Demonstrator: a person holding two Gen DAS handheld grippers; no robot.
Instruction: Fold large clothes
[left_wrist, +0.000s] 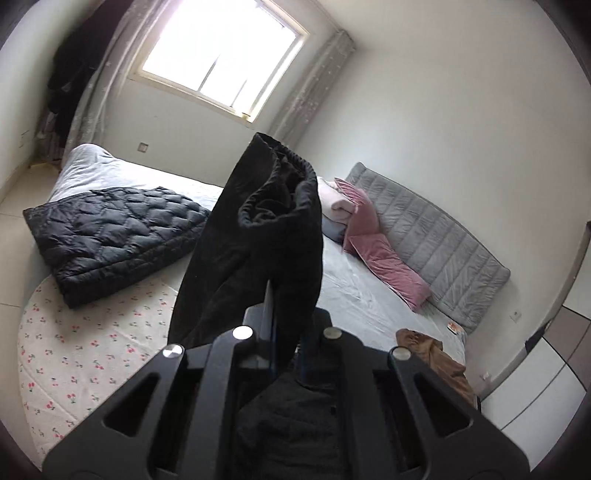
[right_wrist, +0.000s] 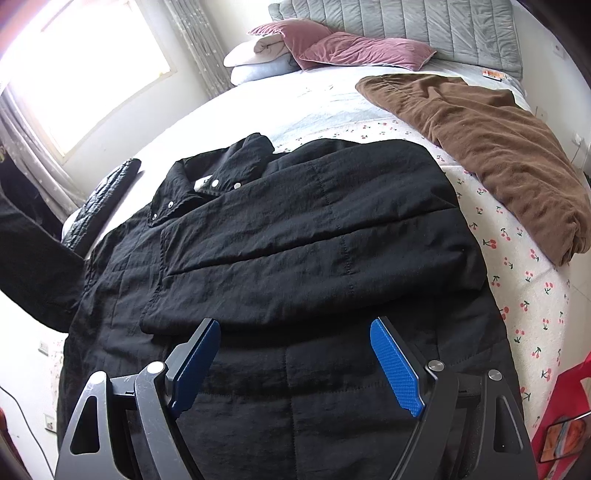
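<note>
A large black coat (right_wrist: 314, 221) lies spread on the bed, its collar with metal snaps toward the window and one sleeve folded across its front. My right gripper (right_wrist: 295, 328) hovers open over the coat's lower part, nothing between its blue pads (right_wrist: 395, 369). In the left wrist view, my left gripper (left_wrist: 284, 295) is shut on the coat's other sleeve (left_wrist: 258, 240) and holds it up in the air, the elastic cuff (left_wrist: 280, 177) pointing upward. That raised sleeve (right_wrist: 33, 273) shows at the left edge of the right wrist view.
A folded black quilted jacket (left_wrist: 110, 236) lies on the bed near the window side. A brown garment (right_wrist: 498, 147) sprawls on the cherry-print sheet (right_wrist: 517, 266). Pink pillows (right_wrist: 362, 50) and a grey headboard (right_wrist: 424, 26) are at the far end. A red bag (right_wrist: 569, 406) sits at the right.
</note>
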